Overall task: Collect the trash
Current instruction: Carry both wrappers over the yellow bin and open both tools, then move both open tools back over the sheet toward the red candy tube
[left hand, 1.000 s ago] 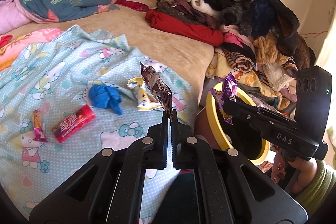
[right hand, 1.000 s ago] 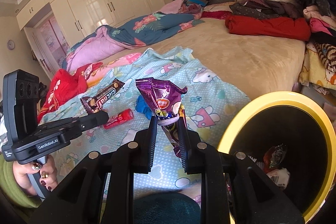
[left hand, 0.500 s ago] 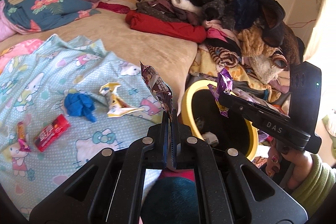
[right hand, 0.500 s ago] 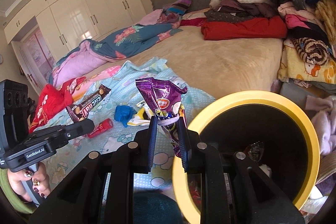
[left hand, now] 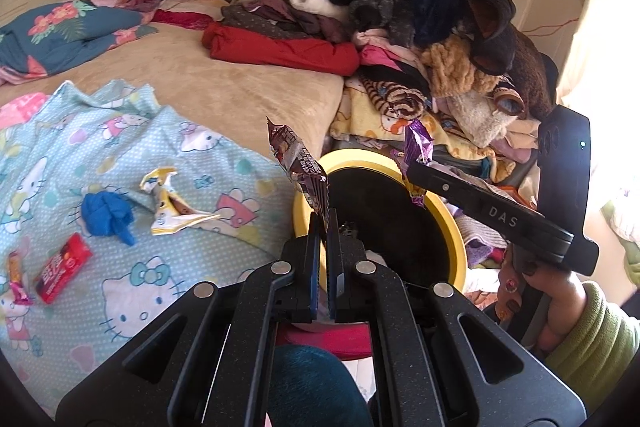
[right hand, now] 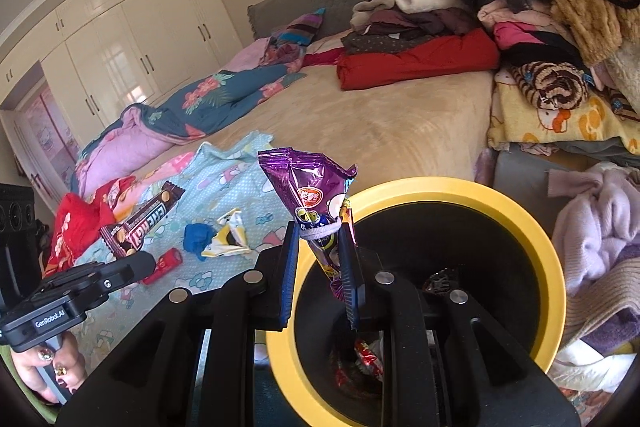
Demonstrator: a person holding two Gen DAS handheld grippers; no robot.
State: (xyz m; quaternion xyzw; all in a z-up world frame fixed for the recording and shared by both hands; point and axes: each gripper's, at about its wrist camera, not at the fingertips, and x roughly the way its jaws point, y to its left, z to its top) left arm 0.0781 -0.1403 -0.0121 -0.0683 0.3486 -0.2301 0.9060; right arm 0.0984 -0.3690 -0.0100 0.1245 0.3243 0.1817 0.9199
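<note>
The yellow-rimmed bin stands just beside the bed, and inside its black well lie a few crumpled wrappers, red and white among them. The right gripper hovers over the bin's 9 o'clock rim, its fingers narrowed on a purple snack bag that stands upright. The left gripper pinches a brown chocolate-bar wrapper near the same rim. On the Hello Kitty sheet, toward 9 o'clock, rest a yellow wrapper, blue wad and red packet.
</note>
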